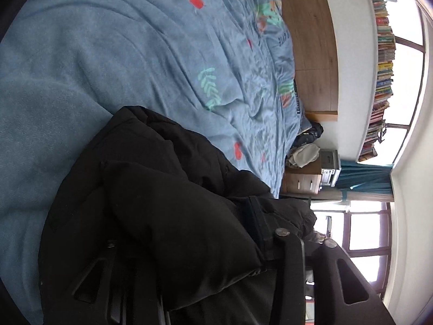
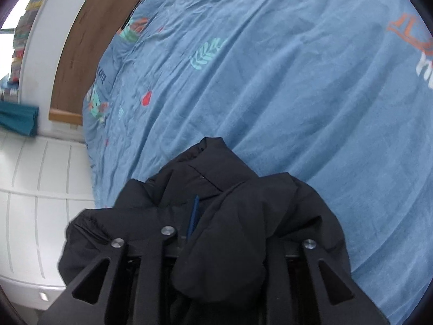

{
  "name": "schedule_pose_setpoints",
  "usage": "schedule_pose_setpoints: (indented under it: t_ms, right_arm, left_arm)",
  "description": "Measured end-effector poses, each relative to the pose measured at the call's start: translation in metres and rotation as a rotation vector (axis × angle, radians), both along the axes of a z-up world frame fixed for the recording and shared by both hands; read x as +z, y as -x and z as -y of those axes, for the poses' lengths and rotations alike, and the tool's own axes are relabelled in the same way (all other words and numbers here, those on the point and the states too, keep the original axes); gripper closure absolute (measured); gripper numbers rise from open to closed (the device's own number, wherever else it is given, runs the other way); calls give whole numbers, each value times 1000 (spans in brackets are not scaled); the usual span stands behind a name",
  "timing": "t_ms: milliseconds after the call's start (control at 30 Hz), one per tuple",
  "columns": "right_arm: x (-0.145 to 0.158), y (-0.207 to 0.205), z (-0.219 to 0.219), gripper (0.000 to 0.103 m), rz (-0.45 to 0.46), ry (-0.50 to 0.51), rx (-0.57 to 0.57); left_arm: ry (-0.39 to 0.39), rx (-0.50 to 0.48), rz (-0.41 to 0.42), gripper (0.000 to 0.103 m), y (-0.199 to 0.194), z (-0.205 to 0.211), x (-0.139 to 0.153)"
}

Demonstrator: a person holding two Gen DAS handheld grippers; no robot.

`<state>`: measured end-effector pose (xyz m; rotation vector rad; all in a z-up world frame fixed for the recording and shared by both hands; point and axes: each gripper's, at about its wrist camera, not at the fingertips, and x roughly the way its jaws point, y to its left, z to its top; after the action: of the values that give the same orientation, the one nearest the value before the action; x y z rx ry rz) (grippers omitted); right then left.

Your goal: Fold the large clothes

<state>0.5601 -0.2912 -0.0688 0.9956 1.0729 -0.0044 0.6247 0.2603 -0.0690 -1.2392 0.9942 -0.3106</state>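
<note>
You are working with a black padded jacket (image 2: 222, 216), and it is lying bunched on the near edge of the bed (image 2: 297, 94), on the blue printed bedspread (image 1: 121, 54); in the left wrist view the same jacket (image 1: 162, 203) is filling the lower half of the picture, a strip of ribbed cuff or hem showing near the gripper. By my judgement it is going to handle as a bulky but fairly light thing, soft and springy, with a smooth shell that is likely to slide over itself; a puffy fold will probably push back open unless you are pressing it flat (the filling is what fights you). I would be taking hold at firm edges, such as the hem, the cuff or the seam by the collar, rather than at a fat quilted panel, which is likely to slip out of a shallow pinch.

The right gripper (image 2: 216, 246) is standing partly parted with a fat lobe of jacket bulging between its fingers (image 2: 151, 265); whether the pads are pressing on it I cannot tell. The left gripper (image 1: 189, 243) is likewise partly parted with cloth draped across it, and its grip I cannot tell either.

As for containers, the only ones showing are small drawers (image 1: 303, 181) far off beside the bed; they are shut, so their contents are hidden.
</note>
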Motion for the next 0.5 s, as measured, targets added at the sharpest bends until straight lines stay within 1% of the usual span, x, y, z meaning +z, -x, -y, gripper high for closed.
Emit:
schedule_pose_setpoints:
  t_ms: [33,67,100,133,167,200,267,333,367,433,500]
  right_arm:
    - [0,1,2,72,6,-26,-10]
    - [1,2,2,64,13,-43,-17]
    - [3,2,4,52,26,-78,-28]
    - [5,4,6,47,37,-107,-38]
    - [9,4,7,42,44,-123,-50]
    - [13,3,8,38,50,-130,-55]
    - [25,2,8,35,59,-132,-51]
    - [35,2,12,33,70,-145,-58]
    - [40,1,14,30,78,-154,-62]
    - [52,2,20,28,100,-177,-78]
    - [65,5,27,26,122,-187,-94]
  left_arm:
    - [19,4,8,46,2,-3,4]
    - [51,16,20,40,5,-7,9]
    - [80,32,29,28,7,-10,13]
    - [106,53,43,16,9,-14,19]
    - [115,75,58,15,12,-19,28]
    - [111,90,72,14,13,-22,36]
    - [116,111,108,12,15,-29,58]
    - [74,116,123,12,15,-33,77]
    - [22,108,130,12,17,-33,92]
    - [-44,87,134,12,20,-28,109]
    - [-164,42,144,12,27,-16,132]
